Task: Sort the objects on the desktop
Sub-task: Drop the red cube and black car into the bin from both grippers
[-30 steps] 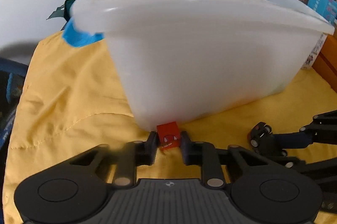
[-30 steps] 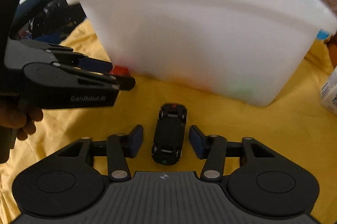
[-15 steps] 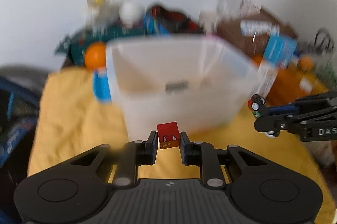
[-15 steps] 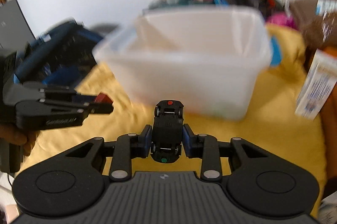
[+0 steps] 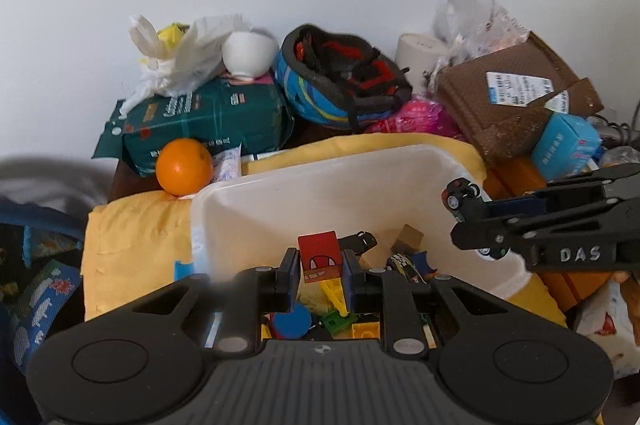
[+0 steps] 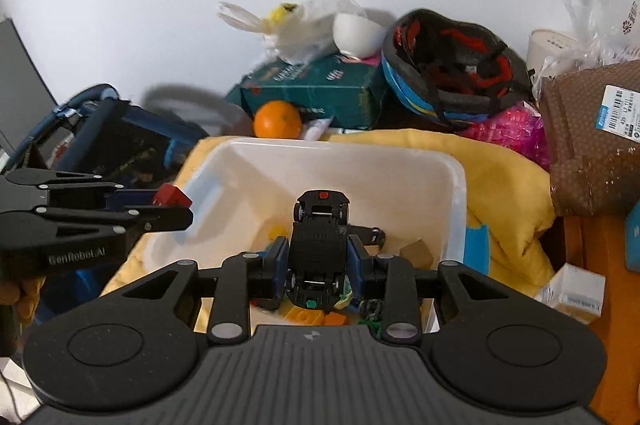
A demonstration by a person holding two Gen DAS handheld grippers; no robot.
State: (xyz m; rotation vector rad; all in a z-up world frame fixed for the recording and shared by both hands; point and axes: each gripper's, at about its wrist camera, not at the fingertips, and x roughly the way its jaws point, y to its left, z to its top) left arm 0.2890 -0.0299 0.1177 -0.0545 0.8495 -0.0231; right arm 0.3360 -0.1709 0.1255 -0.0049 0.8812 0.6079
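My left gripper (image 5: pixel 319 270) is shut on a small red cube (image 5: pixel 320 255) with a printed face, held above the white plastic bin (image 5: pixel 248 209). Seen from the right wrist, that cube (image 6: pixel 173 196) sticks out past the left gripper (image 6: pixel 176 211) at the bin's left rim. My right gripper (image 6: pixel 318 263) is shut on a black toy car (image 6: pixel 319 245), belly up, above the bin (image 6: pixel 400 177). From the left wrist the car (image 5: pixel 464 199) and the right gripper (image 5: pixel 470 221) hang over the bin's right rim. Several bricks and toy cars (image 5: pixel 408 263) lie in the bin.
A yellow cloth (image 5: pixel 128 237) covers the table under the bin. Behind it are an orange (image 5: pixel 184 166), a green package (image 5: pixel 208 121), a blue helmet (image 5: pixel 340 85), a brown parcel (image 5: pixel 508 105) and a white bowl (image 5: pixel 248 55). A dark blue bag (image 6: pixel 112 133) stands left.
Both grippers rose from the cloth in front of the bin to above its opening. The right gripper closed on the black car and lifted it; the left kept its hold on the red cube.
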